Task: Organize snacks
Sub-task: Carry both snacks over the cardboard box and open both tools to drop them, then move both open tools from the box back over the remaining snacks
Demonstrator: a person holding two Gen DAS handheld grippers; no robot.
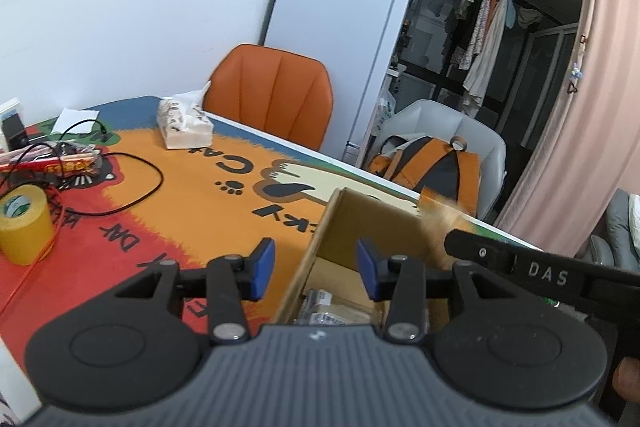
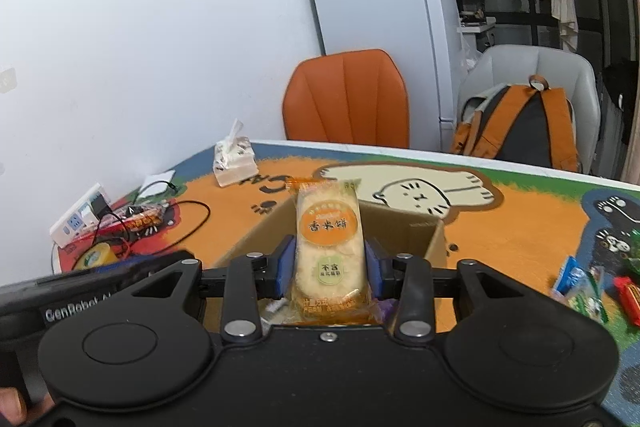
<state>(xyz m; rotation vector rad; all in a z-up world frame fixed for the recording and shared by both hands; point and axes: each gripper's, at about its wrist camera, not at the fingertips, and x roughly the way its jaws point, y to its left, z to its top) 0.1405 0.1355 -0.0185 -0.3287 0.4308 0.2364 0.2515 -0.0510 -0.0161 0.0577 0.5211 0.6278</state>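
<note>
Blue pads of the right gripper (image 2: pixel 330 269) flank a rice-cracker packet (image 2: pixel 329 247), which stands upright between the jaws over the open cardboard box (image 2: pixel 424 233); whether the pads press on it or merely touch its sides, I cannot tell. Inside the box, below the packet, lie other wrapped snacks. More loose snacks (image 2: pixel 592 287) lie on the desk (image 2: pixel 520 227) to the right, apart from the box. In the left wrist view, the left gripper (image 1: pixel 316 269) hangs with its jaws partly apart and nothing between them, straddling the box's left wall (image 1: pixel 316 251). Farther left on the desk sit a tape roll (image 1: pixel 26 223), a tissue pack (image 1: pixel 182 125) and tangled cables (image 1: pixel 120 179).
</note>
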